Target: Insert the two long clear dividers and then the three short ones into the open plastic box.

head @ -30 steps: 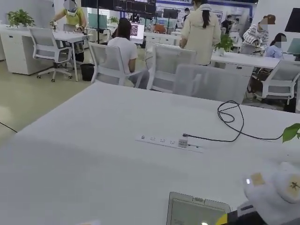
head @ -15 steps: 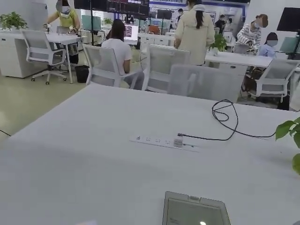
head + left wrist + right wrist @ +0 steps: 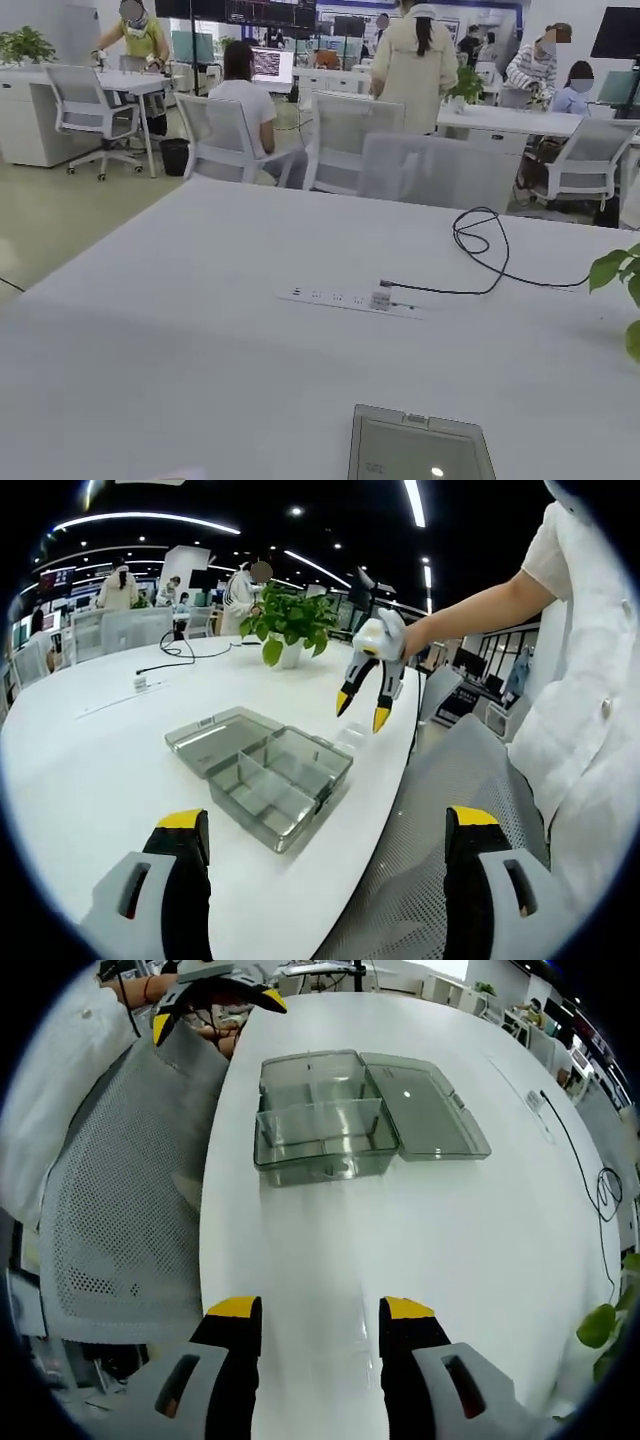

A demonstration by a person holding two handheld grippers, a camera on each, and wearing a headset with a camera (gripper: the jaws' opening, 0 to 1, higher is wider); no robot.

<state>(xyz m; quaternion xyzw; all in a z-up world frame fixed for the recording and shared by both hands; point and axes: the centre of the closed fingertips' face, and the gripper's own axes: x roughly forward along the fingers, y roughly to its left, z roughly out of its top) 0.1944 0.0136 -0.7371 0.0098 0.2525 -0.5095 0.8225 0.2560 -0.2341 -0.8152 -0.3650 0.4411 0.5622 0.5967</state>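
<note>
The open clear plastic box (image 3: 275,780) lies near the table's front edge, its flat lid (image 3: 212,730) folded out beside it. Clear walls split its inside into compartments; how many dividers they make up is hard to tell. In the right gripper view the box (image 3: 320,1125) and lid (image 3: 425,1105) lie far ahead. The lid (image 3: 420,445) sits at the bottom edge of the head view. My left gripper (image 3: 328,820) is open and empty, short of the box. My right gripper (image 3: 320,1307) is open and empty over bare table. The right gripper (image 3: 361,712) hangs beyond the box, held in a hand.
A power strip (image 3: 345,298) with a black cable (image 3: 480,250) lies mid-table. A potted plant (image 3: 290,620) stands at the far side. A mesh chair (image 3: 130,1200) stands against the table's near edge. Several people sit and stand at desks behind.
A white gripper at the lower right of the head view a second ago has gone out of the picture. The head camera has shifted slightly; the lid has not moved.
</note>
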